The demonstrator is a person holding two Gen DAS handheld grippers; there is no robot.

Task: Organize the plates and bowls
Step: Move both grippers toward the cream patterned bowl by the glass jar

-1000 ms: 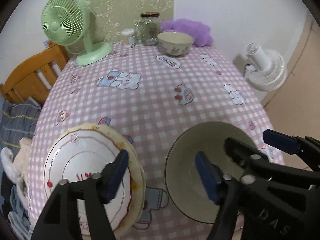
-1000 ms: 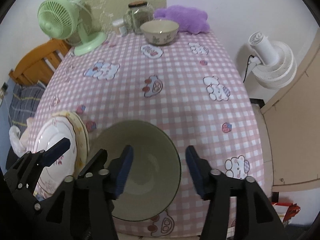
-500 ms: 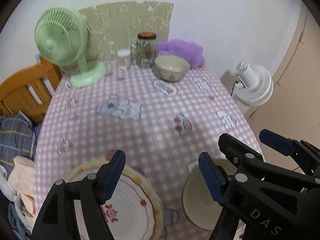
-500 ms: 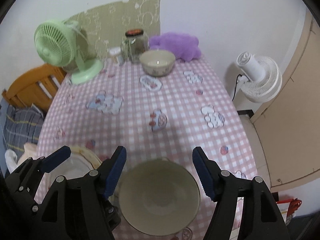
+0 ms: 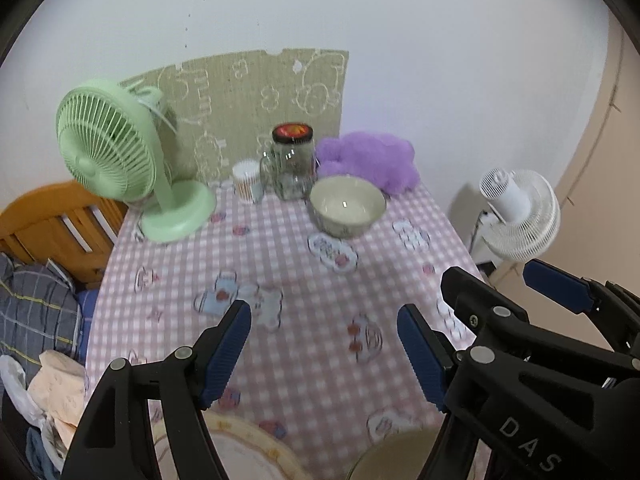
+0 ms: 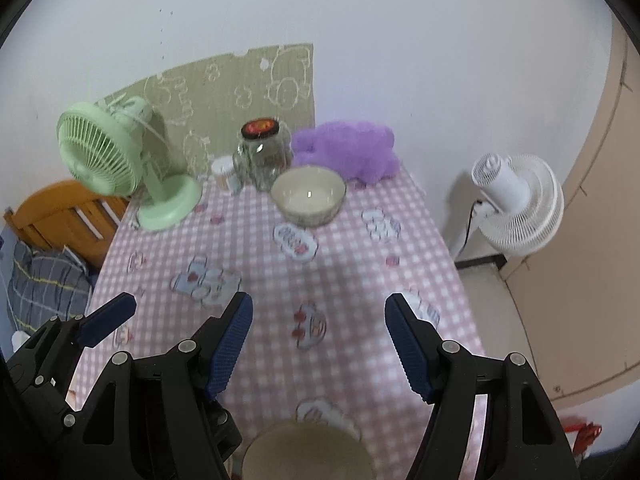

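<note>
Left gripper (image 5: pixel 324 346) jaws stand wide, nothing between them; right gripper (image 6: pixel 318 340) the same, both over bare pink checked tablecloth (image 5: pixel 304 280). Under the left one, at the near table edge, sits the stacked plates' rim (image 5: pixel 256 446); under the right, the near bowl (image 6: pixel 306 454) (only its rim shows). Well apart, at the far end, the far bowl (image 6: pixel 308 196) stands in front of a glass jar (image 6: pixel 262 156), near a green fan (image 5: pixel 120 160). Step in hand, likely: between placements, heading for the far bowl. Next move calls for a reach across and a rim grip, probably to nest it with the near bowl.
</note>
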